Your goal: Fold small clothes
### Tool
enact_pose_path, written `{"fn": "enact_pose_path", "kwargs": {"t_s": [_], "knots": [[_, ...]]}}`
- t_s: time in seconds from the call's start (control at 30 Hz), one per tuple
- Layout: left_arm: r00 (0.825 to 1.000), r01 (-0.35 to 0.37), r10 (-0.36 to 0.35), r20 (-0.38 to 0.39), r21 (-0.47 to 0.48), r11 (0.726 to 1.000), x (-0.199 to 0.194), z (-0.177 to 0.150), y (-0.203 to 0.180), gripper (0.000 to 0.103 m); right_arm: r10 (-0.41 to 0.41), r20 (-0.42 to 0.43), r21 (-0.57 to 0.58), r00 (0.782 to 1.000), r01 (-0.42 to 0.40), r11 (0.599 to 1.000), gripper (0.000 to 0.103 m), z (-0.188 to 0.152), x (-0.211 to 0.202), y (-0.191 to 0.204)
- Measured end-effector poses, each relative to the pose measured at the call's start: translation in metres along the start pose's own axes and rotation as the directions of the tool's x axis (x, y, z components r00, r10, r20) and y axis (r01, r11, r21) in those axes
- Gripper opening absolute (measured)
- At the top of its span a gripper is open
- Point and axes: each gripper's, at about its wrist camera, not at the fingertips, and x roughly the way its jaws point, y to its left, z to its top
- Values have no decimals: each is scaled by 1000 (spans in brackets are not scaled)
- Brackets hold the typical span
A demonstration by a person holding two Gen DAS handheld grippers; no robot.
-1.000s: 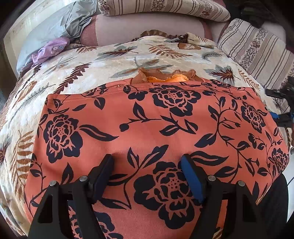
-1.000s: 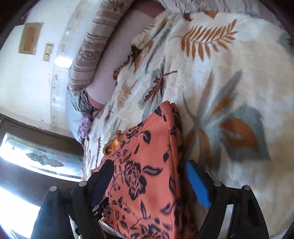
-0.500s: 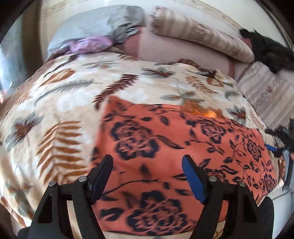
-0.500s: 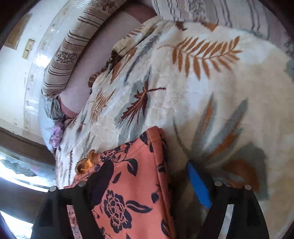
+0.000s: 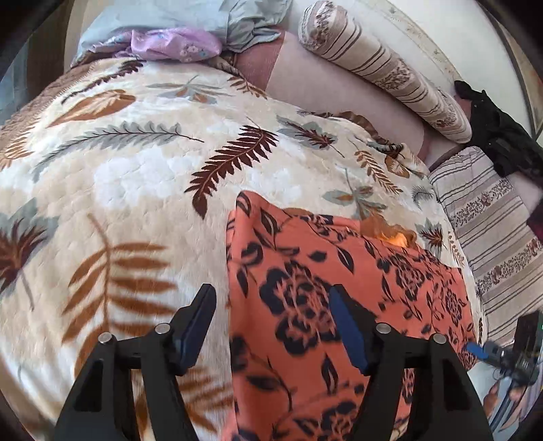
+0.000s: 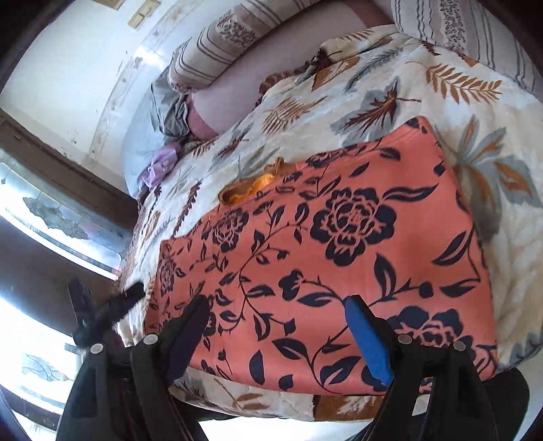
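A folded garment (image 6: 339, 257) lies flat on a blanket (image 5: 135, 176) covering the bed. Behind it, pillows (image 5: 383, 68) line the wall, crumpled clothes (image 5: 176, 44) at their left end.

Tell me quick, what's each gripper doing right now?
Left gripper: open but closing over the left edge of the orange floral garment, not pressing it.
Right gripper: open above the garment, holding nothing.

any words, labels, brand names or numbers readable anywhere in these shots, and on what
None: no readable text in either view.
The orange floral garment shows only its flower print; no tag or label is visible.
The leaf-print blanket and striped pillow carry patterns only.
The wall plates in the right wrist view are blank or too small to read.
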Motion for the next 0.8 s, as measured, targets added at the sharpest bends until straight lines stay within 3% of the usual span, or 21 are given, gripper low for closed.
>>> {"fn": "enact_pose_path", "kwargs": {"t_s": [0.03, 0.07, 0.17, 0.23, 0.27, 0.33, 0.37, 0.4, 0.5, 0.6, 0.7, 0.77, 0.8], "knots": [[999, 7, -9, -50, -39, 999, 20, 14, 10, 36, 3, -20, 1, 1000, -3, 1000, 85, -2, 6, -1], [995, -23, 14, -103, -79, 997, 42, 26, 19, 11, 16, -30, 10, 999, -16, 1000, 85, -2, 12, -3], [993, 24, -41, -111, -152, 988, 63, 55, 34, 9, 8, -34, 96, 999, -5, 995, 85, 3, 24, -23], [994, 12, -29, -110, -156, 988, 57, 60, 29, 10, 61, -29, 185, 998, -55, 981, 84, 5, 23, -36], [995, -6, -7, -97, -129, 992, 52, 58, 23, 13, 82, -16, 210, 997, -77, 975, 84, 4, 18, -40], [996, -64, 60, -64, -62, 996, 38, 48, 14, 31, 88, 21, 248, 996, -90, 965, 84, 0, 6, -45], [995, -89, 87, -47, -44, 995, 29, 40, 11, 47, 93, 41, 276, 995, -101, 956, 84, -5, -2, -49], [994, -110, 109, -20, -40, 993, 19, 31, 8, 57, 113, 64, 311, 991, -128, 942, 84, -11, -10, -52], [989, -136, 136, 64, -10, 991, -16, 2, -6, 61, 177, 108, 404, 978, -206, 891, 89, -45, -27, -57], [986, -127, 119, 119, 57, 990, -44, -30, -34, 68, 204, 105, 481, 973, -230, 846, 90, -86, -29, -62], [985, -101, 77, 152, 159, 982, -54, -61, -74, 70, 173, 139, 544, 975, -222, 809, 90, -105, -26, -79], [985, -98, 62, 160, 229, 968, -54, -81, -100, 70, 155, 230, 589, 961, -264, 764, 90, -104, -32, -95], [984, -98, 55, 169, 254, 962, -51, -89, -112, 70, 129, 266, 585, 955, -267, 766, 90, -99, -37, -100]]}}
